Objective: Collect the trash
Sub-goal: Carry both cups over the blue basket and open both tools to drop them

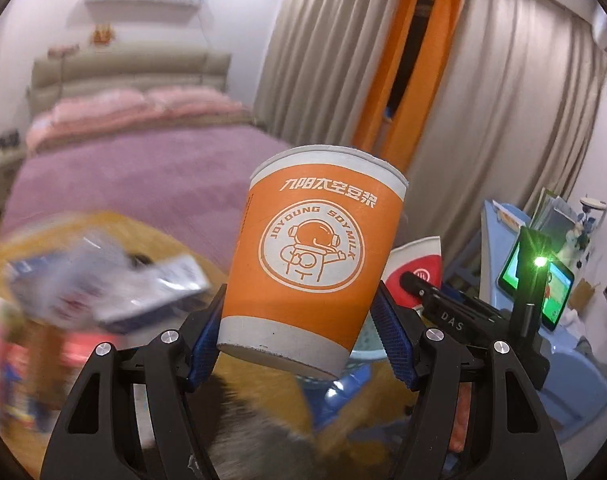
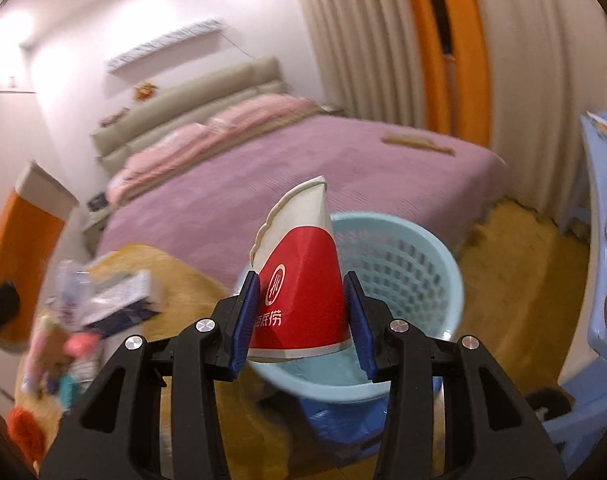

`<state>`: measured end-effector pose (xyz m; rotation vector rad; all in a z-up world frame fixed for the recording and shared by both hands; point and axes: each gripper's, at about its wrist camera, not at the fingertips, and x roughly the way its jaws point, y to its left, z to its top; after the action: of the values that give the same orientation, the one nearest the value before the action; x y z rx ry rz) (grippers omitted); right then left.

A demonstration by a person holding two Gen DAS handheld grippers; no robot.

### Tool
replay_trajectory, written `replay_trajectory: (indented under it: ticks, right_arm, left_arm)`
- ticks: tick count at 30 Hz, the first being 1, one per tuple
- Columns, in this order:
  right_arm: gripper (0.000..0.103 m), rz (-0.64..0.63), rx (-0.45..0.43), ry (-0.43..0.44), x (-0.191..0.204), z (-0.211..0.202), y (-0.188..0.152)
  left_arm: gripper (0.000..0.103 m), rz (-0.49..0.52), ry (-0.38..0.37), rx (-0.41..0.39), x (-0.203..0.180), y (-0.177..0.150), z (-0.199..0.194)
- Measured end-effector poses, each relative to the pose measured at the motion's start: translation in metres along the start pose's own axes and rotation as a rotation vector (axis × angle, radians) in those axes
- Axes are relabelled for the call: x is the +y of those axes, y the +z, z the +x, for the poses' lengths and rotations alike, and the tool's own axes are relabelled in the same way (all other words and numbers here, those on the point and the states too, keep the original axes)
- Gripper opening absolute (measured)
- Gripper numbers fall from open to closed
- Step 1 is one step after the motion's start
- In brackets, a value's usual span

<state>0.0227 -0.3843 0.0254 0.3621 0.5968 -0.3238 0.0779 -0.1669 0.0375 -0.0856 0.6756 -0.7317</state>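
My left gripper (image 1: 299,336) is shut on an orange and white paper cup (image 1: 311,256) with an astronaut logo, held upright and slightly tilted in the air. My right gripper (image 2: 301,320) is shut on a squashed red and white paper cup (image 2: 299,280), held just above the near rim of a light blue mesh waste basket (image 2: 403,264). The red cup also shows in the left wrist view (image 1: 417,276), right of the orange cup, with the right gripper's body (image 1: 455,312) beside it.
A round wooden table (image 2: 183,280) at the left carries blurred wrappers and packets (image 1: 115,288). A purple bed (image 2: 283,168) lies behind. A blue plastic table (image 1: 503,232) with a lit phone (image 1: 551,288) stands at the right. Curtains hang behind.
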Motion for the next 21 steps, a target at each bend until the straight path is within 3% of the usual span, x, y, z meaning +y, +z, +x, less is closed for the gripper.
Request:
replay_trajectory:
  ticks: [5, 9, 21]
  right_arm:
    - [0.04, 0.027, 0.062, -0.038, -0.022, 0.037, -0.009]
    - [0.04, 0.049, 0.094, -0.045, -0.036, 0.062, -0.012]
    - [0.041, 0.063, 0.168, -0.054, -0.049, 0.091, -0.022]
  left_arm:
    - [0.067, -0.049, -0.01, 0.129, 0.001, -0.021, 0.074]
    - [0.067, -0.072, -0.005, 0.172, -0.004, -0.032, 0.102]
    - [0.067, -0.079, 0.022, 0.247, -0.014, -0.044, 0.124]
